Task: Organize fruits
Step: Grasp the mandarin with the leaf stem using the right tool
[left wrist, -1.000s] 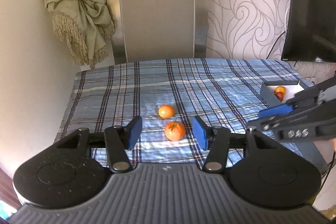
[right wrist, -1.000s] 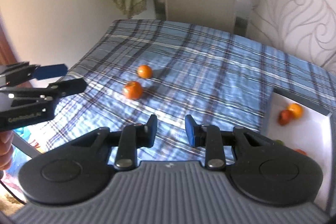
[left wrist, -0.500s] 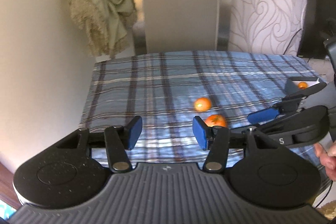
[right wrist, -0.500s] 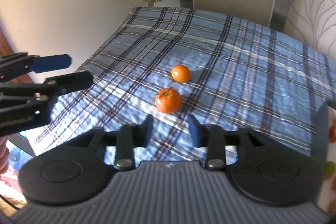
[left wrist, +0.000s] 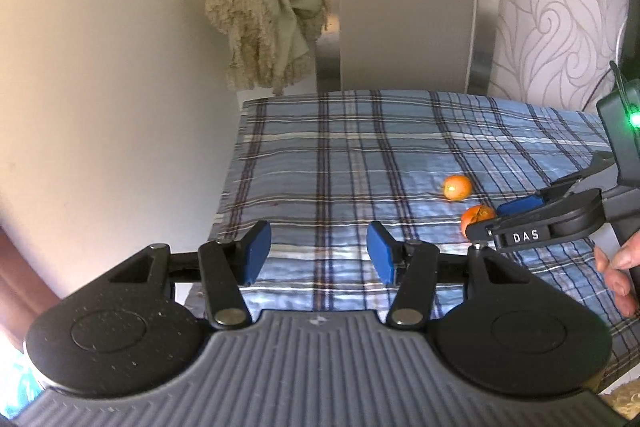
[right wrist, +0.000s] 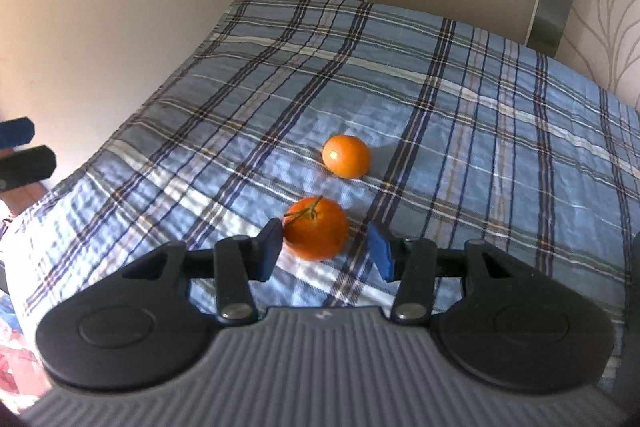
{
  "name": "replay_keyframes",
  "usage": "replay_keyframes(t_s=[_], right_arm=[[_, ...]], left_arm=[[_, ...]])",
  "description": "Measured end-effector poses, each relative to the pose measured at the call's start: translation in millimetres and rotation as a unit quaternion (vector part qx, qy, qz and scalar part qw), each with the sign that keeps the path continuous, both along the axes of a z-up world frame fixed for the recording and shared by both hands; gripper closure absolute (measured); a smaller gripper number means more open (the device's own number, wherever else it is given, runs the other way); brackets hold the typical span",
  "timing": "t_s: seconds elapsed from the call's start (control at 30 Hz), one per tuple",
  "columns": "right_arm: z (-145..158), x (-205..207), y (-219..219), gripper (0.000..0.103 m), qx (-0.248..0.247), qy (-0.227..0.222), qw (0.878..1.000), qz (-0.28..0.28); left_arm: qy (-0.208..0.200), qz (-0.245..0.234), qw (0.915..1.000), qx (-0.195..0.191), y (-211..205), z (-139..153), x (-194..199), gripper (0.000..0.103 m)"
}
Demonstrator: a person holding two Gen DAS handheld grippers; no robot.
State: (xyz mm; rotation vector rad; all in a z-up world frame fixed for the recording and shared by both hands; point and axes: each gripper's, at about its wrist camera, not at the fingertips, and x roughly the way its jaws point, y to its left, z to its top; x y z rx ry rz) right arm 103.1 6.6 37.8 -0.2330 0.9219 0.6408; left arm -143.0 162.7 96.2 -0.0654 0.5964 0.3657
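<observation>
Two oranges lie on the blue plaid tablecloth (right wrist: 480, 99). The stemmed orange (right wrist: 316, 229) sits between the fingers of my right gripper (right wrist: 325, 249), which is open: its left pad is close against the fruit and a gap shows at the right pad. The smaller orange (right wrist: 346, 155) lies just beyond it. In the left wrist view the stemmed orange (left wrist: 478, 215) and the smaller orange (left wrist: 457, 187) are off to the right, with the right gripper (left wrist: 488, 219) around the first. My left gripper (left wrist: 319, 253) is open over bare cloth, holding nothing.
The cloth's left edge (left wrist: 228, 195) runs beside a plain wall. A fringed beige cloth (left wrist: 260, 7) hangs past the far corner, next to a grey panel (left wrist: 408, 7). A person's hand (left wrist: 616, 267) holds the right gripper. The left gripper's fingers (right wrist: 18, 151) show at the left edge.
My right gripper widened its jaws and came down and forward until the stemmed orange sat between its fingers. My left gripper swung left, so the oranges slid to the right of its view.
</observation>
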Motion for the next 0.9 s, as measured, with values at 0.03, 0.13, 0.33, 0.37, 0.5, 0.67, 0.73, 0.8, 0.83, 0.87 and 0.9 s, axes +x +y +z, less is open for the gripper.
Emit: replay_keyframes(t_s=[0.03, 0.13, 0.33, 0.37, 0.5, 0.67, 0.73, 0.8, 0.83, 0.87, 0.9], right_arm=[[-0.9, -0.3, 2.1, 0.055, -0.003, 0.002, 1.000, 0.004], [-3.8, -1.0, 7.7, 0.061, -0.016, 0.002, 1.000, 0.010], [-0.4, -3.0, 3.6, 0.062, -0.020, -0.001, 1.000, 0.002], [0.7, -3.3, 2.0, 0.062, -0.019, 0.001, 1.000, -0.001], [11.5, -7.2, -6.7, 0.062, -0.008, 0.008, 1.000, -0.018], [33.8, -17.2, -20.1, 0.062, 0.008, 0.008, 0.999, -0.033], [43.7, -23.3, -25.7, 0.062, 0.012, 0.006, 0.999, -0.038], [54.3, -30.6, -31.5, 0.062, 0.015, 0.001, 0.999, -0.043], [59.9, -35.2, -34.7, 0.062, 0.015, -0.004, 0.999, -0.044], [64.1, -39.0, -37.4, 0.062, 0.016, -0.007, 0.999, -0.046], [68.3, -43.2, -40.1, 0.062, 0.018, -0.008, 0.999, -0.047]], left_arm=[[-0.001, 0.003, 1.0000, 0.000, 2.2, 0.2, -1.8, 0.044], [-0.004, 0.009, 0.9999, -0.004, 6.1, 0.9, -5.3, 0.044], [-0.004, 0.000, 1.0000, -0.009, 7.7, -0.6, -3.8, 0.044], [-0.005, -0.004, 0.9999, -0.009, 7.2, -0.8, -2.4, 0.044], [-0.003, -0.024, 0.9996, -0.014, 6.4, -2.7, 10.2, 0.044], [-0.001, -0.067, 0.9975, -0.021, -3.6, -9.0, 36.0, 0.044], [-0.003, -0.086, 0.9960, -0.021, -10.3, -11.3, 46.0, 0.044], [-0.005, -0.099, 0.9948, -0.023, -15.7, -13.0, 54.5, 0.044], [-0.005, -0.107, 0.9939, -0.026, -18.4, -14.0, 59.2, 0.044], [-0.005, -0.113, 0.9932, -0.028, -21.0, -15.2, 63.6, 0.044], [-0.005, -0.118, 0.9927, -0.027, -23.3, -16.5, 67.3, 0.044]])
